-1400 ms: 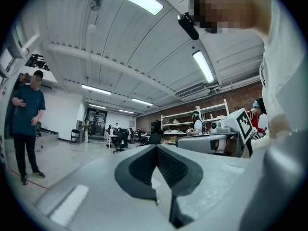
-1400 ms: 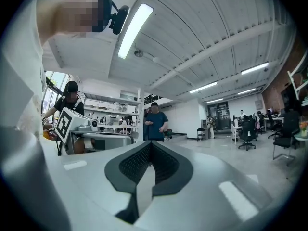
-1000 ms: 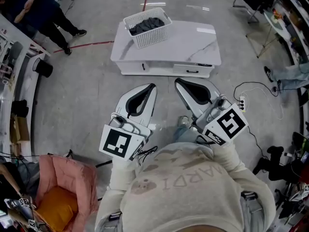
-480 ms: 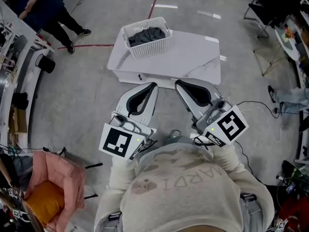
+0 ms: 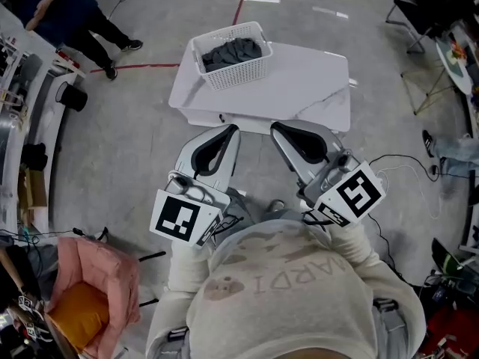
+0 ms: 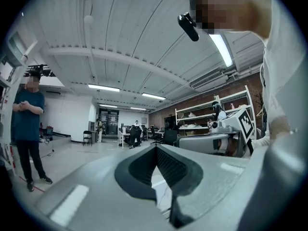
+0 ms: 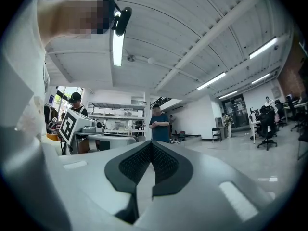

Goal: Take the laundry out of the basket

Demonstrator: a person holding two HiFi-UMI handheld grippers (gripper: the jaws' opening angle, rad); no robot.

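Note:
A white slatted laundry basket [image 5: 233, 70] stands on the far left corner of a low white table [image 5: 307, 81]. Dark grey laundry [image 5: 233, 51] fills it. Both grippers are held close to my chest, well short of the table and pointing toward it. The left gripper [image 5: 229, 131] is shut with nothing in it, and its dark pads meet at the tip in the left gripper view [image 6: 155, 149]. The right gripper [image 5: 278, 129] is also shut and empty, its pads touching in the right gripper view [image 7: 151, 145]. Neither gripper view shows the basket.
A person in dark clothes [image 5: 71, 17] stands at the far left, also visible as a person [image 6: 29, 129] in the left gripper view. A pink seat with an orange cushion [image 5: 93, 294] sits at lower left. Cables [image 5: 408, 170] trail on the floor at right. A red floor line [image 5: 135, 67] runs left of the table.
The table and basket have come nearer and lower in the head view as I step toward them. Both grippers keep the same shut pose in front of me.

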